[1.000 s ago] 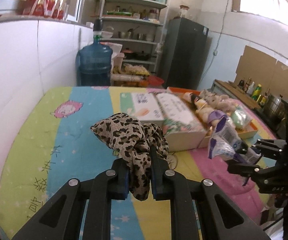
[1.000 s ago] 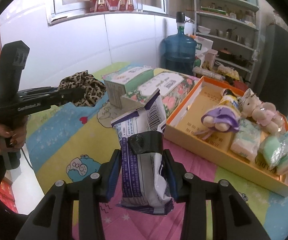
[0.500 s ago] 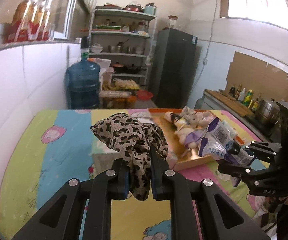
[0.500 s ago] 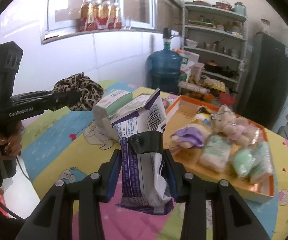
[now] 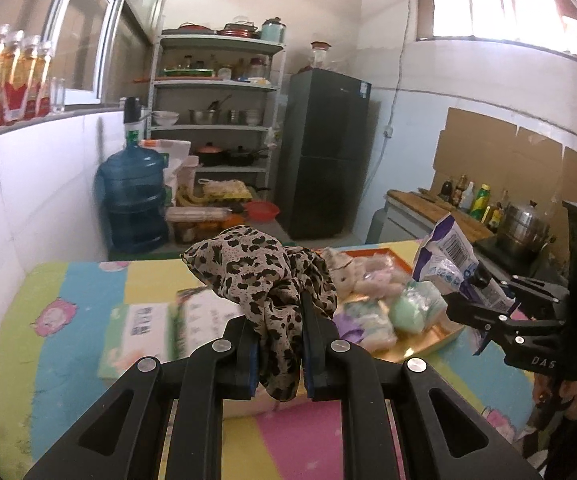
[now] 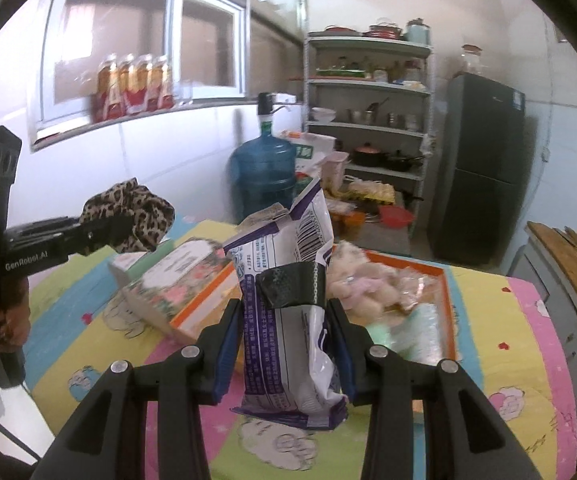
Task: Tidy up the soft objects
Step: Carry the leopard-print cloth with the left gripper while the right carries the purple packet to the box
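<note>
My left gripper (image 5: 276,344) is shut on a leopard-print cloth (image 5: 260,276) and holds it above the table; it also shows in the right wrist view (image 6: 132,216). My right gripper (image 6: 288,344) is shut on a white and purple plastic bag (image 6: 292,308) taped with black tape, held above the table; the bag also shows in the left wrist view (image 5: 452,264). An orange tray (image 6: 450,320) beyond both grippers holds plush toys (image 6: 364,280) and wrapped soft packs (image 5: 408,308).
Two flat tissue boxes (image 5: 156,328) lie left of the tray on the colourful tablecloth (image 6: 508,340). A blue water jug (image 5: 134,200), a shelf rack (image 5: 216,120) and a dark fridge (image 5: 324,152) stand behind the table. A white tiled wall runs along the left.
Both grippers have risen and tilted up while holding their loads; the table and tray now sit lower and farther in view. The grips are unchanged.
</note>
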Tool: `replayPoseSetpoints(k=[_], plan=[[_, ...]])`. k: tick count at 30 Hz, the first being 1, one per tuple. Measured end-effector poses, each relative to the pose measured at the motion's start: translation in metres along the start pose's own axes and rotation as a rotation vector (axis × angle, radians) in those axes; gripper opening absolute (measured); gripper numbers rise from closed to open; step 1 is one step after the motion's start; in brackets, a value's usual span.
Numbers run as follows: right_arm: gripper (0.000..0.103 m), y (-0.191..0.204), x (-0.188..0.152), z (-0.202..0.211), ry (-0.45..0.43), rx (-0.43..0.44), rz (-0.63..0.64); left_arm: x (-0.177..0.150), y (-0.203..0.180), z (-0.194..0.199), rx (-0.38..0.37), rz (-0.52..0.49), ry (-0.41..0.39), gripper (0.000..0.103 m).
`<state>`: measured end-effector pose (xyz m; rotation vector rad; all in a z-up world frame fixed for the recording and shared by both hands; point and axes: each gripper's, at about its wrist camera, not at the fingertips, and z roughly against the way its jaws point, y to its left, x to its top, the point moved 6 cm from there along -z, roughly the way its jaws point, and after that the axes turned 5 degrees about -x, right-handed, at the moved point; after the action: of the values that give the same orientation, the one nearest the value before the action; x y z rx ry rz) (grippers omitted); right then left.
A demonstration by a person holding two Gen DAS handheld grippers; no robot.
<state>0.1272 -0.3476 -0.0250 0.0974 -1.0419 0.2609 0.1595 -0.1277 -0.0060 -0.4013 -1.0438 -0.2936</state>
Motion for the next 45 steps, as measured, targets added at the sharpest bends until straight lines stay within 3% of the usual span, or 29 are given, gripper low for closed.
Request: replayPoseSetpoints(k=[12,22,29,45], plan=[[0.042,-0.043,0.009,-0.023,-0.018,-0.022,-0.066,0.02,-0.032,-0.059,-0.004,0.048,-0.011,0.016],[0.042,-0.047,0.013,-0.057,0.002,0.018,-0.065,0.023,-0.028,-0.111,0.024,0.108,0.024,0.016],[0.042,-0.037,0.006,-0.085,0.057,0.085,-0.052,0.022,-0.021,-0.142,0.045,0.137,0.053,0.016],[0.042,-0.034,-0.018,-0.127,0.184,0.08,-0.027,-0.005,-0.002,-0.198,0.047,0.222,0.168,0.016]])
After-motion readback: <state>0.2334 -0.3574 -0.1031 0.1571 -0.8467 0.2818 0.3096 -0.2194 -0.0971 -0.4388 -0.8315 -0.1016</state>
